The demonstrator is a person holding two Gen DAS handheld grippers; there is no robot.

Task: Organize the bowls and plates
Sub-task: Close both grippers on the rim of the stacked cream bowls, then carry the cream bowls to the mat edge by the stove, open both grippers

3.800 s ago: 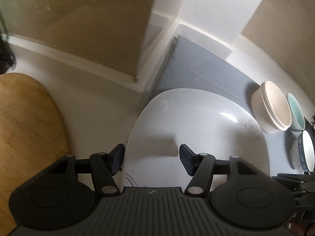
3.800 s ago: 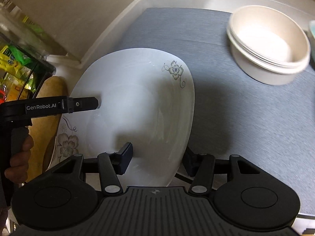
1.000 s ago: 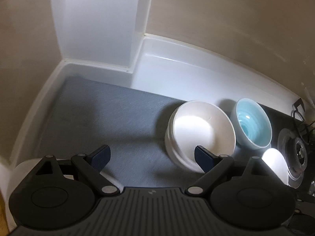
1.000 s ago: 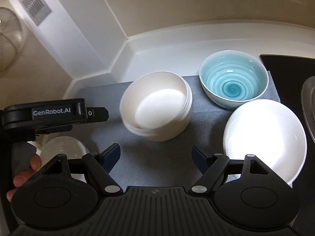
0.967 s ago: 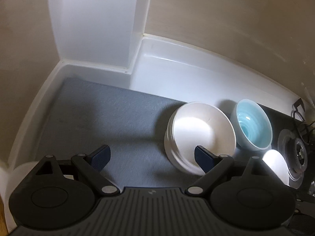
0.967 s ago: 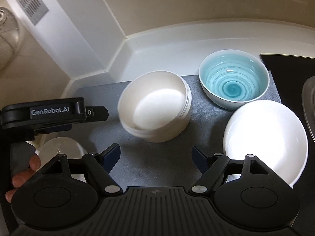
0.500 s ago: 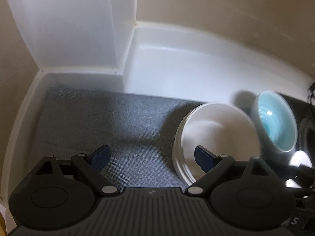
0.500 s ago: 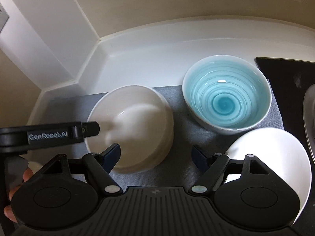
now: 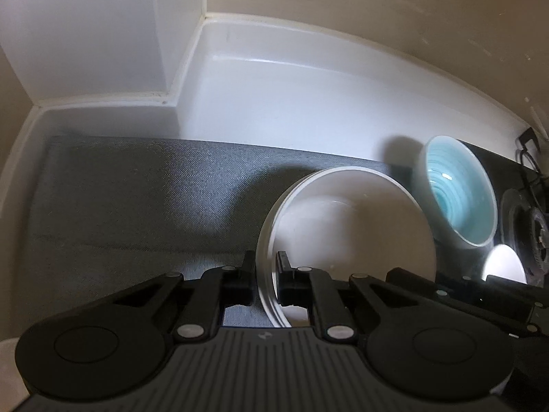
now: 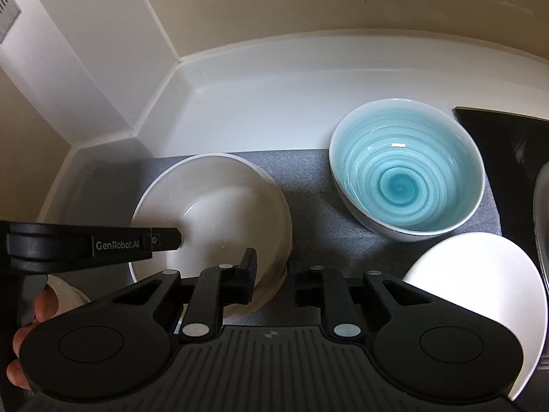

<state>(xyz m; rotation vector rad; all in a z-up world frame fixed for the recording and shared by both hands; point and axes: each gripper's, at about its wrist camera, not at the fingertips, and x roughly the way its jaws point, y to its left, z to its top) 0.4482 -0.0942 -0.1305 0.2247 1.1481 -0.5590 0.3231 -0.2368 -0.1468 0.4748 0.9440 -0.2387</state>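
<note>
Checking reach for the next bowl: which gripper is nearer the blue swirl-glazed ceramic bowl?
Right. The right gripper clamps the cream bowl stack's rim facing the blue swirl-glazed ceramic bowl; the left gripper clamps the far rim.

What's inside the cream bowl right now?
The cream bowl looks empty. The left gripper and right gripper each have one finger over its rim. Those fingers and the left gripper's body hide the near part of its inside.

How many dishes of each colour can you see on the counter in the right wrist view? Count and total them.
Cream bowl stack: 1
Blue bowl: 1
White plate: 1
Total: 3
</note>
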